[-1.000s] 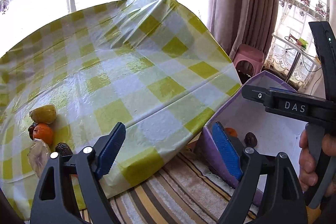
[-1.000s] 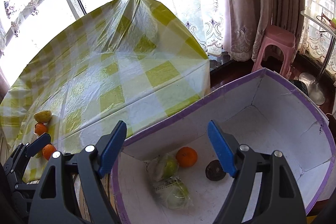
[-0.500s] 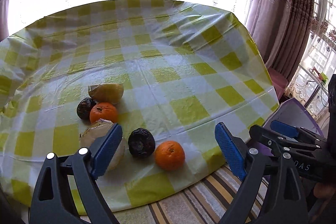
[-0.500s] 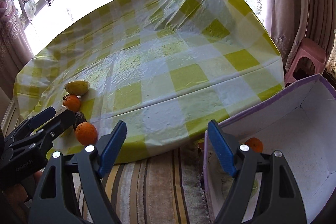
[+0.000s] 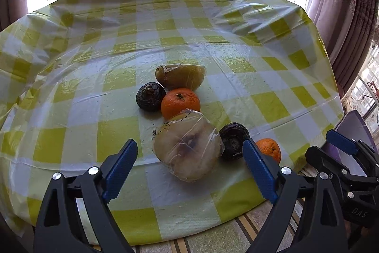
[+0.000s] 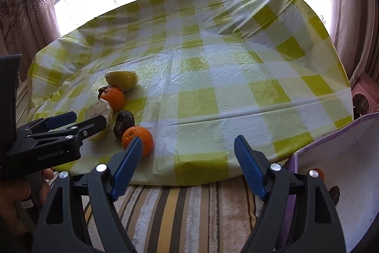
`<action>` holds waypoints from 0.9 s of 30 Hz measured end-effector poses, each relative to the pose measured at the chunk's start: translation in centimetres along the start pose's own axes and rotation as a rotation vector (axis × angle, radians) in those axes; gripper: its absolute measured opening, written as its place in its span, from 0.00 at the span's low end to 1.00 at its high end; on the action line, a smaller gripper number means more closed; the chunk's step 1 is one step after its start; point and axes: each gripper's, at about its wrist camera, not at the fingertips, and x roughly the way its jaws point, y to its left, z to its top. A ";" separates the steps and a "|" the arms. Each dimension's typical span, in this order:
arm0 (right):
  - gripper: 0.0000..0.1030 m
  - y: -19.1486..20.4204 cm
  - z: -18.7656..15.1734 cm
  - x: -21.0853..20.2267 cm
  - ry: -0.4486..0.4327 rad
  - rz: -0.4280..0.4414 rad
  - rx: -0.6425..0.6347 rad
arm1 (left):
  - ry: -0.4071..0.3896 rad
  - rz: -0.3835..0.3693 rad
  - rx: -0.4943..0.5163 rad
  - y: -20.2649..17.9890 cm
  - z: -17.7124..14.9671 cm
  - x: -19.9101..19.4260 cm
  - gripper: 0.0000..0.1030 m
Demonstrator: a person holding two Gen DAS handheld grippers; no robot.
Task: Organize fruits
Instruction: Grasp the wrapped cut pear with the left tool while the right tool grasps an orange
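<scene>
Several fruits lie near the front edge of the yellow-checked table (image 5: 118, 134). They are a pale wrapped fruit (image 5: 187, 151), two oranges (image 5: 180, 103) (image 5: 268, 149), two dark fruits (image 5: 150, 96) (image 5: 234, 140) and a yellowish wrapped fruit (image 5: 180, 76). My left gripper (image 5: 189, 144) is open, and the pale wrapped fruit sits just ahead between its blue pads, which do not press on it. In the right wrist view the left gripper (image 6: 86, 119) reaches in by that fruit (image 6: 99, 110). My right gripper (image 6: 189, 139) is open and empty over the table's edge, with the near orange (image 6: 137, 138) by its left pad.
A white box with a purple rim (image 6: 331, 134) stands on the floor at the right and holds an orange (image 6: 318, 172) and a dark fruit (image 6: 335, 191). A striped rug (image 6: 189, 205) lies below the table. A pink stool (image 6: 364, 96) and curtains stand behind, and a hand (image 6: 23, 193) holds the left gripper.
Both views have swung left, from the box to the fruits on the table. The left gripper has come up to the pale wrapped fruit. The box has slid to the right edge.
</scene>
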 end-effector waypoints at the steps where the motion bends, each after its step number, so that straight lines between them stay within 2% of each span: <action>1: 0.77 0.3 0.0 0.1 0.003 -0.004 -0.012 | 0.010 -0.001 0.015 -0.2 -0.1 0.2 0.85; 9: 0.77 3.0 0.0 1.0 0.017 0.033 -0.102 | 0.060 0.005 0.026 0.0 -0.2 1.7 0.82; 11: 0.77 3.4 0.0 1.4 0.026 0.041 -0.107 | 0.068 -0.003 0.017 0.2 -0.2 2.0 0.73; 13: 0.77 3.6 0.0 1.8 0.039 0.043 -0.108 | 0.068 -0.020 0.003 0.6 -0.1 2.2 0.70; 15: 0.77 3.9 0.1 2.1 0.046 0.047 -0.112 | 0.063 -0.037 -0.006 0.8 -0.1 2.2 0.61; 16: 0.77 4.0 0.0 2.2 0.048 0.048 -0.116 | 0.061 -0.042 -0.010 0.9 -0.2 2.2 0.59; 22: 0.77 4.7 0.1 2.8 0.063 0.047 -0.130 | 0.044 -0.066 -0.055 1.8 -0.4 1.9 0.57; 27: 0.70 5.5 0.2 3.3 0.072 0.048 -0.146 | 0.031 -0.052 -0.100 2.7 -0.6 1.7 0.56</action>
